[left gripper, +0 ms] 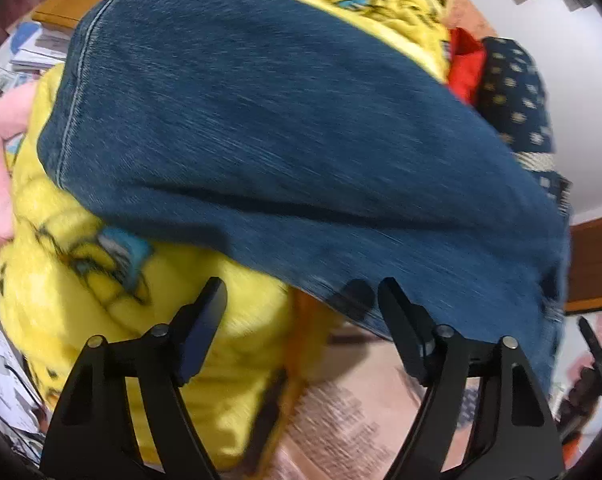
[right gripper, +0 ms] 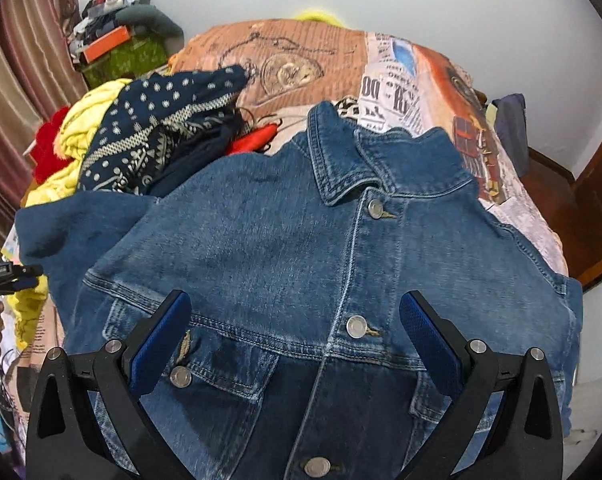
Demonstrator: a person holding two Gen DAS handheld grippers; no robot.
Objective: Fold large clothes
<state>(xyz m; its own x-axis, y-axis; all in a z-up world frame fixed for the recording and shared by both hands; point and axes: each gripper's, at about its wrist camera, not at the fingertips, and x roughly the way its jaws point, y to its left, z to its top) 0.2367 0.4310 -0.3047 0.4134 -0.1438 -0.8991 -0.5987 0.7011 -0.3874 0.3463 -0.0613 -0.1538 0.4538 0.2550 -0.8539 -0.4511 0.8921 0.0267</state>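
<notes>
1. A blue denim jacket (right gripper: 301, 264) is seen spread front-up on a bed, its collar toward the far wall and its buttons fastened down the middle.
2. The bed is covered by a printed bedspread (right gripper: 301, 56) with newspaper and watch motifs.
3. One sleeve (left gripper: 285, 128) is shown in the left wrist view, lying across a yellow fleece garment (left gripper: 77, 280); the picture is blurred, so the cuff edge can only roughly be placed just ahead of the tips.
4. The left tongs (left gripper: 301, 292) are held released, with nothing pressed between the fingers; the sleeve hem lies close to the right-hand finger, though contact cannot be told.
5. The right tongs (right gripper: 295, 312) are held wide and released above the jacket's chest, a pocket flap below them, no cloth being gripped.
6. A navy patterned cloth (right gripper: 157, 132) and a red item (right gripper: 49, 148) are piled beside the jacket's shoulder, at the picture's left.
</notes>
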